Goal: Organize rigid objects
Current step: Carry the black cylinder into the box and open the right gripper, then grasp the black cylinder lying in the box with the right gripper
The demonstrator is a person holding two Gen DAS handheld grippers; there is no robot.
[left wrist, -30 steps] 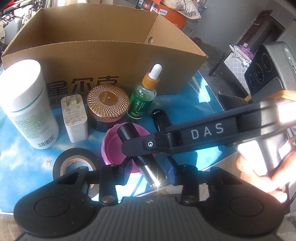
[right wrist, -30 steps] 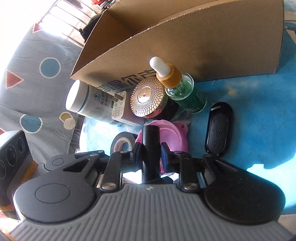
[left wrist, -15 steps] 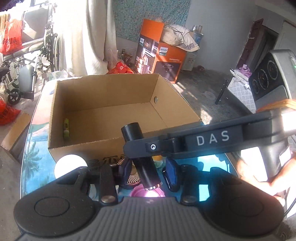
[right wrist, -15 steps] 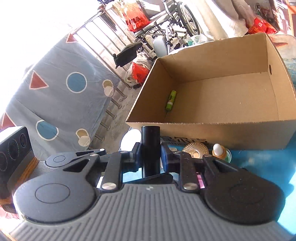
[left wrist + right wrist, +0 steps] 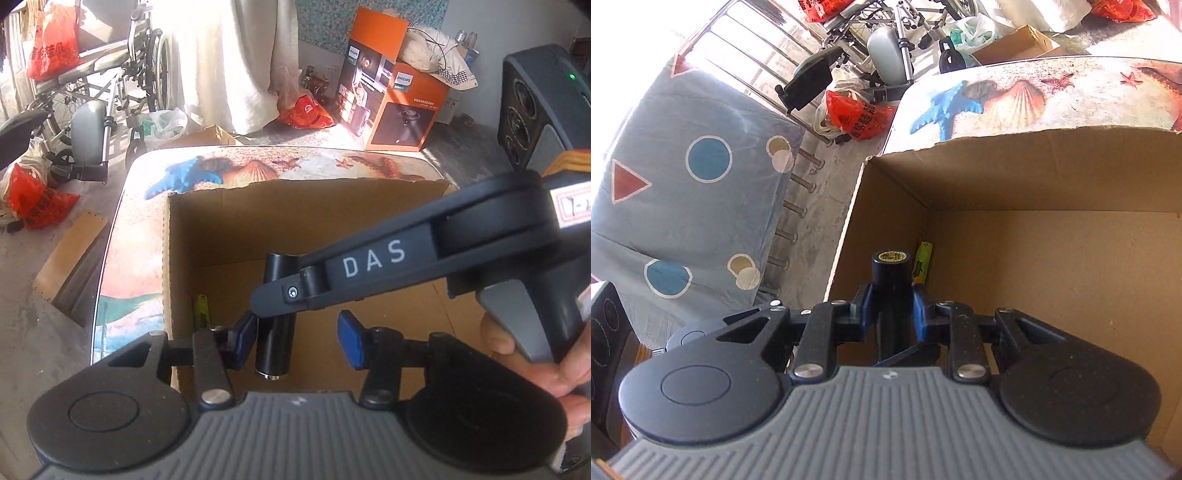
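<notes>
Black cylinder [image 5: 891,291]; brown box [image 5: 1052,173]; seashell-print tablecloth [image 5: 1015,99].

This looks like a lived-in room of a home, used partly for storage. Beyond the tongs' tips, a folded wheelchair [image 5: 107,92] stands against a pale curtain [image 5: 229,62], with red plastic bags [image 5: 37,192] on the bare concrete floor. An orange appliance carton [image 5: 391,92] sits ahead to the right. A seashell-printed tabletop [image 5: 1015,99] lies under the tongs, and a patterned blue cloth [image 5: 683,184] hangs on their left.
</notes>
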